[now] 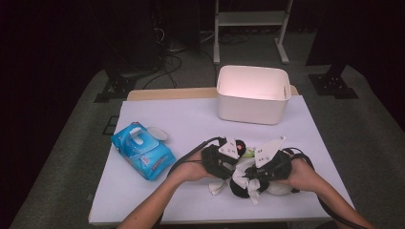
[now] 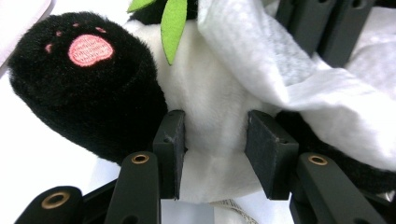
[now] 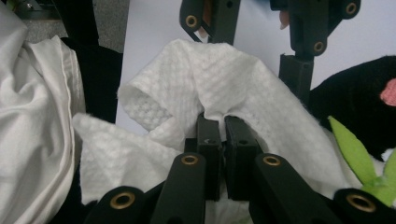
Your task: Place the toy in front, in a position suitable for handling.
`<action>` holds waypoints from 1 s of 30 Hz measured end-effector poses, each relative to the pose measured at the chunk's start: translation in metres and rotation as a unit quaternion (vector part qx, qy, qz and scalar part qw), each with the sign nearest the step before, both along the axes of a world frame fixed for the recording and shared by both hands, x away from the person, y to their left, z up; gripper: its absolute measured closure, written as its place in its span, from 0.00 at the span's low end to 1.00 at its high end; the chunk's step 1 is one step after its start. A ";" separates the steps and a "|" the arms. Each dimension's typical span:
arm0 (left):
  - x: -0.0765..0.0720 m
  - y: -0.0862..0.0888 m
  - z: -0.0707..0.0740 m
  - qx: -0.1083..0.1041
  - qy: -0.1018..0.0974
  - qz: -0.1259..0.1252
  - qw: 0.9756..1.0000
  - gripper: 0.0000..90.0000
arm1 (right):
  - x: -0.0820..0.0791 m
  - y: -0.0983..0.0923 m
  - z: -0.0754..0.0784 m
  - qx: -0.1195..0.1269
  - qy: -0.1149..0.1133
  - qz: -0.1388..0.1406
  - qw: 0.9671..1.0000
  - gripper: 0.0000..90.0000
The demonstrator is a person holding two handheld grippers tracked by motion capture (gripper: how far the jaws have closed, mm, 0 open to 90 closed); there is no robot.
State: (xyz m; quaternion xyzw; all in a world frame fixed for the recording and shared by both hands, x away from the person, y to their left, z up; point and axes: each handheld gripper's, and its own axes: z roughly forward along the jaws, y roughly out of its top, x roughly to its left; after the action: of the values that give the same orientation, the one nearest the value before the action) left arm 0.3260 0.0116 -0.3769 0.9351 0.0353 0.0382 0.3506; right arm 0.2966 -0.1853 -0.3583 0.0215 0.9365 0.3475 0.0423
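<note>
While the left gripper (image 2: 212,140) pinches the plush panda (image 2: 205,93), the right gripper's (image 3: 223,126) jaws clamp a wipe (image 3: 224,79).

white bin (image 1: 251,95), wipes pack (image 1: 142,151)

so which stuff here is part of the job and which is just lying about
In the job:
- plush panda, held by the left tool
- white wipe, pinched in the right tool

Lying about:
- blue wipes pack
- white bin
</note>
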 end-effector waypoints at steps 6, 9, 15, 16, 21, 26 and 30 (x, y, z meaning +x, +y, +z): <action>-0.002 -0.002 0.000 -0.002 -0.004 -0.004 1.000 0.64 | -0.001 -0.020 0.006 0.002 -0.007 -0.021 1.000 0.95; -0.003 -0.003 0.001 0.002 -0.008 -0.005 1.000 0.64 | -0.002 -0.022 0.010 -0.001 -0.017 -0.025 1.000 0.95; -0.002 -0.002 0.001 0.002 -0.006 0.001 1.000 0.63 | 0.007 -0.010 0.007 -0.017 -0.025 -0.029 0.999 0.95; -0.002 -0.001 0.001 -0.001 -0.005 0.001 1.000 0.63 | 0.008 -0.008 0.007 -0.019 -0.026 -0.028 0.999 0.94; 0.001 0.001 0.004 -0.003 -0.006 0.001 1.000 0.60 | 0.003 -0.017 0.019 0.007 -0.022 -0.033 0.999 0.79; 0.000 0.000 0.003 -0.002 -0.007 0.003 1.000 0.60 | 0.000 -0.026 0.032 0.020 -0.030 -0.040 0.999 0.72; 0.000 0.000 0.004 0.001 -0.009 0.000 1.000 0.60 | 0.004 -0.025 0.037 0.017 -0.029 -0.046 0.998 0.62</action>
State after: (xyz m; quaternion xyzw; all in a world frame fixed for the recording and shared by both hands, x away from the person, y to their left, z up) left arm 0.3257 0.0112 -0.3732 0.9350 0.0315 0.0467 0.3501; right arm 0.3002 -0.2100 -0.3209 0.0555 0.9266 0.3620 0.0856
